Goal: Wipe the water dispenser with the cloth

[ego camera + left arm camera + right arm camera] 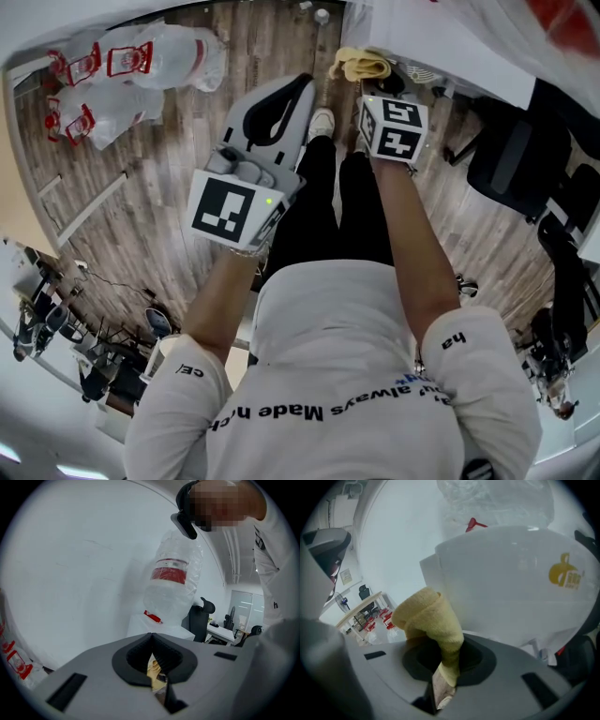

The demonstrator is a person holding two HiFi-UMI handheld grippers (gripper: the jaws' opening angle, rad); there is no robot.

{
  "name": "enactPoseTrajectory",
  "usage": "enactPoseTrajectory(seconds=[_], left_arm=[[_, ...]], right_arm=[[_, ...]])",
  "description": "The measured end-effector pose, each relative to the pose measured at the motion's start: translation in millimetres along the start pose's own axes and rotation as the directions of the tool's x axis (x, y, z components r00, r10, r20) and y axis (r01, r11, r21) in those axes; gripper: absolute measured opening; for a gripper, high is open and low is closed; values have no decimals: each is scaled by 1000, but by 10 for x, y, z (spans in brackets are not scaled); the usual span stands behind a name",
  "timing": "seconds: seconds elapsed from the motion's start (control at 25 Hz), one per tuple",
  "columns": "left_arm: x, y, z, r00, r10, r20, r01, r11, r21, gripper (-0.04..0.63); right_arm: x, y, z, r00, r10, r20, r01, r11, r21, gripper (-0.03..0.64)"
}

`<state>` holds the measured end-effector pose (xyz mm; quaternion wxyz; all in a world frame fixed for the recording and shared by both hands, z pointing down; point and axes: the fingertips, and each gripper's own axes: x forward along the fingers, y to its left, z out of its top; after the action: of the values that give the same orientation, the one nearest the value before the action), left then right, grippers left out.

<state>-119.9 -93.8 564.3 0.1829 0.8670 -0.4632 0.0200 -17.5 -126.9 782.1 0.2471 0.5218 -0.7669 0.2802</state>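
Yellow cloth (429, 618) sat bunched, pinched in right gripper (444, 665), just beside white water dispenser (511, 588) topped by clear bottle (497, 501).

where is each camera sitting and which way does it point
Head view: on the person's head, looking steeply down at the wood floor; shows the white shirt, black trousers, left claw and right claw.
Left gripper view: on the left claw, aimed up along its shut jaws at the water bottle; the shirt shows at right.
Right gripper view: on the right claw, facing the water dispenser, jaws shut on the yellow cloth.
Shared: both gripper views show the bottle on the dispenser.
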Motion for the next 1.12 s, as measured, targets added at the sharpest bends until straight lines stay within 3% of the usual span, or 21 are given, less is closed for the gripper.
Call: enactPoseTrajectory(seconds=[0.52, 1.12], left_arm=[[22, 88, -245, 1000, -4, -29, 4, 1000, 3, 18], [89, 115, -503, 999, -17, -38, 17, 1000, -6, 18]], right_arm=[[344, -24, -302, 999, -29, -35, 30, 998, 50, 66], [696, -93, -670, 997, -74, -26, 72, 995, -64, 64]])
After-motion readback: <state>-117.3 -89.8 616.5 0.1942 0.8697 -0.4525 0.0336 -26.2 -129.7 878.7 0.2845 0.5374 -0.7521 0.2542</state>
